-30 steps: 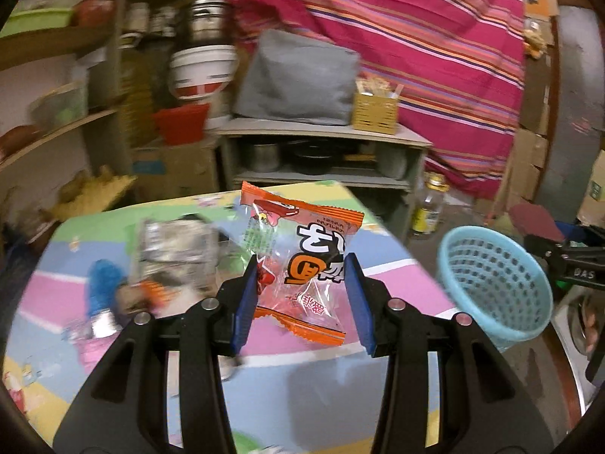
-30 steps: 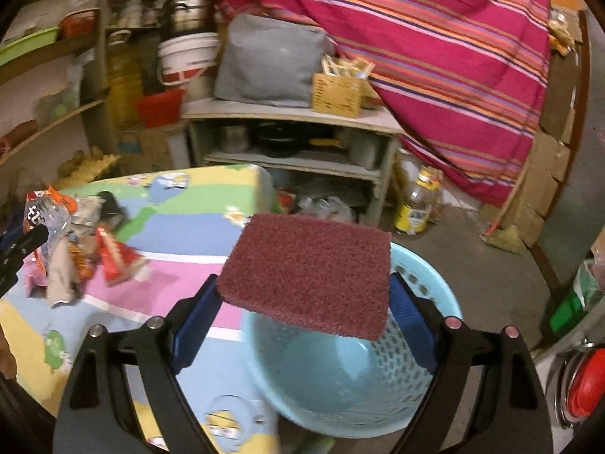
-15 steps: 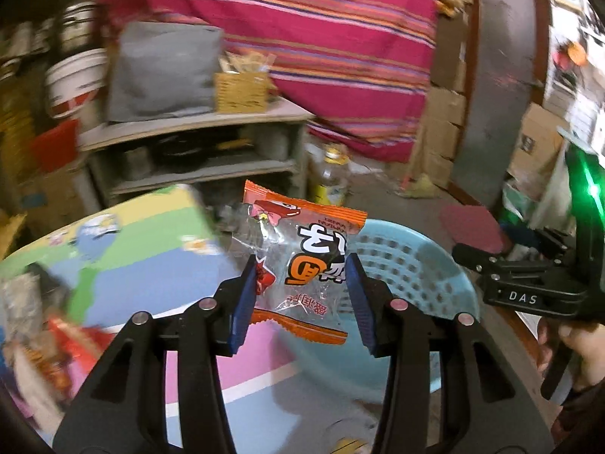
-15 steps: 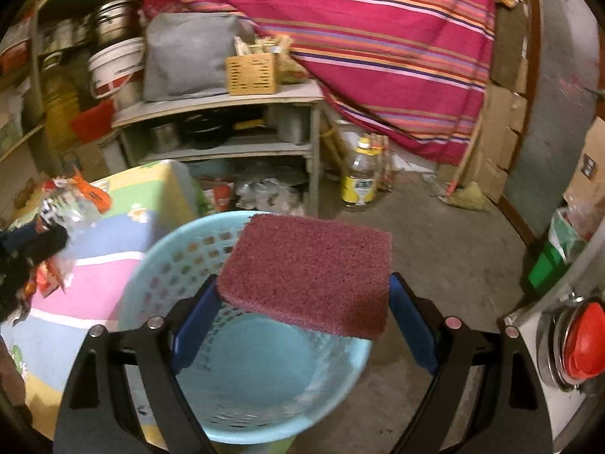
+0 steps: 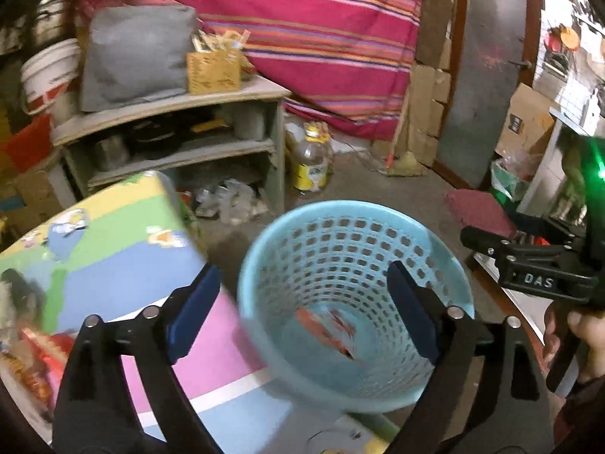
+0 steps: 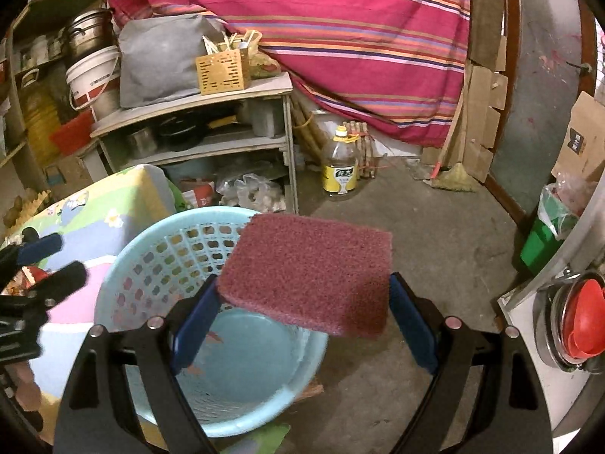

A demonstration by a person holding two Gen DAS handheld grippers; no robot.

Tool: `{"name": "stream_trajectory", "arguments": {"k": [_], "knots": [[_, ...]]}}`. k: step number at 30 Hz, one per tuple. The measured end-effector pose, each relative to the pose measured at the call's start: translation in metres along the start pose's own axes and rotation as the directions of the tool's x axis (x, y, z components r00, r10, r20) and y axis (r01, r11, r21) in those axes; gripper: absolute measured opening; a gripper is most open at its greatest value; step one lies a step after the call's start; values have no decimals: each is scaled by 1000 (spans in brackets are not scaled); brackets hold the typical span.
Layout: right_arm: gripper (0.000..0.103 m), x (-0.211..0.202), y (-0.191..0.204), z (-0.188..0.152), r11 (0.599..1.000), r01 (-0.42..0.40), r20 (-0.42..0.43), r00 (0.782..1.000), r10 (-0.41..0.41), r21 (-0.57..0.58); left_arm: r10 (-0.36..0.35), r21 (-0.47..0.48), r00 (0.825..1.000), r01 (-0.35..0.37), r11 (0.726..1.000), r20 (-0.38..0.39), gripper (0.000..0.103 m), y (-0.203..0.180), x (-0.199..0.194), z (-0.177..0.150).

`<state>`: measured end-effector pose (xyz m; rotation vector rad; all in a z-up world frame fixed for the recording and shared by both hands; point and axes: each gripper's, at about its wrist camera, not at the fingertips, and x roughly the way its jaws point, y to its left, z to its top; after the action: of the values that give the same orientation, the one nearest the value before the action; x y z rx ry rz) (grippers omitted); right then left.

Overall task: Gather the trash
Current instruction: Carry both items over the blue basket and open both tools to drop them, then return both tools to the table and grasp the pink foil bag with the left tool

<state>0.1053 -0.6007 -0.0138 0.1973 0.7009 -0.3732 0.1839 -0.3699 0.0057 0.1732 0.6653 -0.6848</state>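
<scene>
My left gripper (image 5: 304, 312) is opening wide over the blue basket (image 5: 261, 265), with nothing between its jaws; the orange snack wrapper (image 5: 327, 327) lies blurred in the basket's bottom. My right gripper (image 6: 302, 319) is clamped across the maroon scouring pad (image 6: 310, 276), pinching its two short edges and holding it above the basket's right rim. I judge the pad light, springy and rough, so it should not slip; it should drop flat once I let go. The basket stands on the floor against the table's (image 5: 113, 257) right edge. More wrappers (image 5: 34, 355) wait near the table's left edge, crinkly and thin.
</scene>
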Motion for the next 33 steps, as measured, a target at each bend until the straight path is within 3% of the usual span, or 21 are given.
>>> {"name": "stream_trajectory", "arguments": {"k": [2, 8, 12, 16, 20, 26, 33], "knots": [[86, 4, 11, -2, 1000, -16, -5, 1000, 16, -4, 41, -20, 999, -41, 999, 31, 96, 13, -18, -4], [87, 19, 54, -7, 998, -53, -20, 998, 53, -23, 199, -97, 978, -193, 976, 63, 98, 72, -77, -30], [97, 31, 70, -8, 998, -59, -53, 997, 59, -11, 314, -167, 949, -304, 938, 37, 98, 126, -114, -56], [97, 30, 80, -10, 1000, -7, -66, 998, 8, 7, 402, -246, 916, -391, 887, -4, 98, 183, -146, -87], [97, 9, 96, -13, 998, -41, -39, 998, 43, 45, 482, -290, 875, -473, 832, -42, 98, 230, -170, -119], [97, -28, 170, -26, 996, -84, 25, 996, 85, -36, 511, -338, 856, -505, 794, -78, 98, 273, -191, -157], [97, -51, 272, -54, 968, -193, 6, 980, 197, -158, 438, -371, 889, -455, 809, -136, 98, 305, -188, -192]]}}
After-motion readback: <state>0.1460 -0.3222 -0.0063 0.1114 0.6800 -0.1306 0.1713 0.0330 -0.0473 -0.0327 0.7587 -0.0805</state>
